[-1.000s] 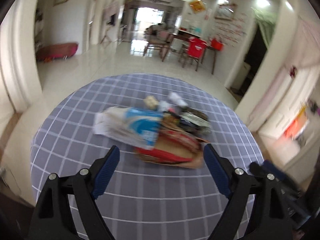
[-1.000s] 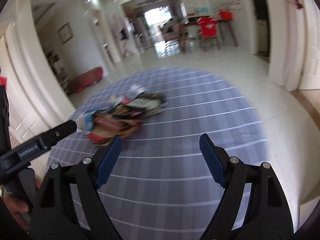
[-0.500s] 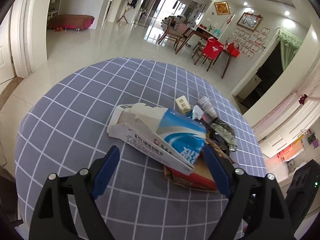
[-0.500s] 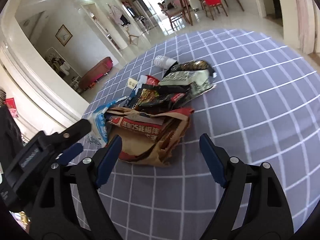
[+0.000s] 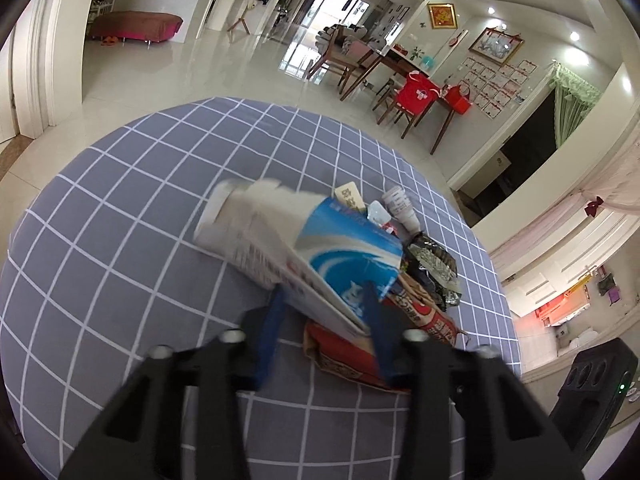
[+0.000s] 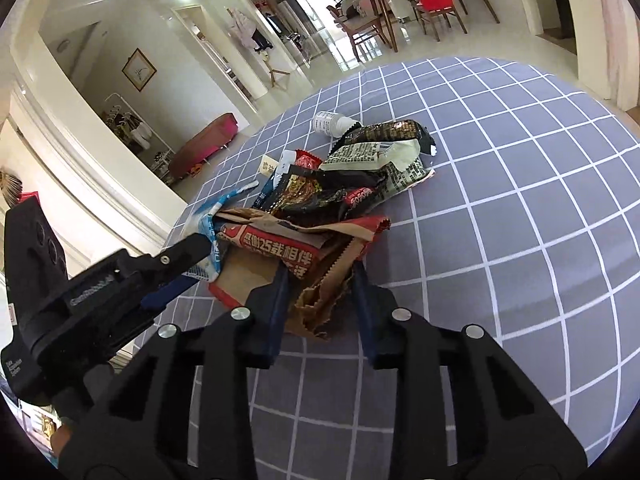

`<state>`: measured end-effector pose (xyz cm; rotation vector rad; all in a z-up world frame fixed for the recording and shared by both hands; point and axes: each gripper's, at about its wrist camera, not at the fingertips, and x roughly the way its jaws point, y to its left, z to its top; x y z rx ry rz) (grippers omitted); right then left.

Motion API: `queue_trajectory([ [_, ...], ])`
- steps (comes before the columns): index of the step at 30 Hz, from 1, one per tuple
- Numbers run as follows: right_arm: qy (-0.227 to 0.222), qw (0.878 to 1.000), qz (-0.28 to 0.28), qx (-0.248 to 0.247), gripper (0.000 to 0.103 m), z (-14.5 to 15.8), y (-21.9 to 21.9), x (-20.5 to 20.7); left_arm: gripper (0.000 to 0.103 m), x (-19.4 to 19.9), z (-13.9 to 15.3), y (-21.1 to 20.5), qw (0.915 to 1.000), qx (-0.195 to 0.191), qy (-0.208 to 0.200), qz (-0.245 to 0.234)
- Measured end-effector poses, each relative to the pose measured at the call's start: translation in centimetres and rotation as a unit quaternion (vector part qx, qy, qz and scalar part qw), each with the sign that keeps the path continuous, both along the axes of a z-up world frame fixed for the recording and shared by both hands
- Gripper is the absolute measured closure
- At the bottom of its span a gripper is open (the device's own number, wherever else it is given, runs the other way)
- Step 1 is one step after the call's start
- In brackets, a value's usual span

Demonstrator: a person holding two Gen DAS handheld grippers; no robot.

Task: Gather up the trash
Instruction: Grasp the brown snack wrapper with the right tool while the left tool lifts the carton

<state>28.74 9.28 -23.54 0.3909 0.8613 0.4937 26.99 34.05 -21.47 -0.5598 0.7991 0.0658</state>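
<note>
The trash sits in one heap on the grey checked tablecloth (image 6: 520, 184), and I have a hold on two pieces of it. My left gripper (image 5: 326, 312) has its blue pads (image 5: 272, 320) pinched on the near corner of the flattened blue and white carton (image 5: 320, 248), which juts away from me, tilted, with its torn white end blurred. In the right wrist view that same gripper (image 6: 176, 276) reaches in from the left and grips the carton's edge (image 6: 208, 236). My right gripper (image 6: 320, 284) is closed on the crumpled lower edge of the brown paper bag with red print (image 6: 280, 252); the bag's jagged end pokes out between my two fingers (image 6: 280, 304). That bag lies under the carton and against the rest of the pile. Past it, touching it, are dark crinkled snack wrappers (image 6: 328, 196) and a pale wrapper covered in fine print (image 6: 380, 156), with a gold and black packet (image 6: 388, 130) just behind. A small white bottle (image 6: 332, 122) lies on its side at the far edge of the heap, and a little cream sachet (image 6: 269, 166) rests beside the wrappers toward the left. From the left wrist view the bottle (image 5: 400, 204) and sachet (image 5: 350, 198) sit just beyond the carton. Beyond the table is a shiny tiled floor (image 5: 200, 76), a dining table with chairs (image 5: 400, 68), one draped in red, and a pink bench (image 6: 208, 140) by the wall.
</note>
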Motion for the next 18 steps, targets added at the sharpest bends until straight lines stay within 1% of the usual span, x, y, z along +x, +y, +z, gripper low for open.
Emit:
queue_trajectory([
  [1,0.0,1.0,0.0,0.001,0.074,0.0,-0.1,-0.2,0.078,0.0,0.0,-0.1,1.0,-0.001,0.003,-0.002],
  [3,0.0,1.0,-0.002,0.003,0.074,0.0,-0.5,-0.5,0.088,-0.3,0.1,-0.3,1.0,0.002,0.005,0.004],
  [4,0.0,1.0,-0.003,0.005,0.075,0.0,-0.8,-0.8,0.09,-0.3,0.1,-0.4,1.0,0.003,0.005,0.005],
  [5,-0.001,1.0,-0.005,0.006,0.075,0.1,-1.1,-1.0,0.095,-0.5,0.2,-0.6,1.0,0.004,0.007,0.006],
  [6,-0.002,1.0,-0.006,0.008,0.075,0.2,-1.6,-1.1,0.097,-0.7,0.2,-0.7,0.9999,0.006,0.006,0.007],
  [12,-0.026,0.999,-0.028,-0.003,0.076,1.6,-3.6,-2.9,0.097,-2.0,1.6,-2.0,0.9995,0.03,-0.007,0.007],
  [13,-0.031,0.999,-0.032,-0.006,0.077,2.0,-4.0,-3.2,0.097,-2.4,1.7,-1.7,0.9994,0.032,-0.01,0.005],
  [18,-0.058,0.997,-0.055,-0.009,0.078,3.6,-6.6,-4.7,0.098,-4.4,3.0,-2.6,0.9985,0.046,-0.029,0.002],
])
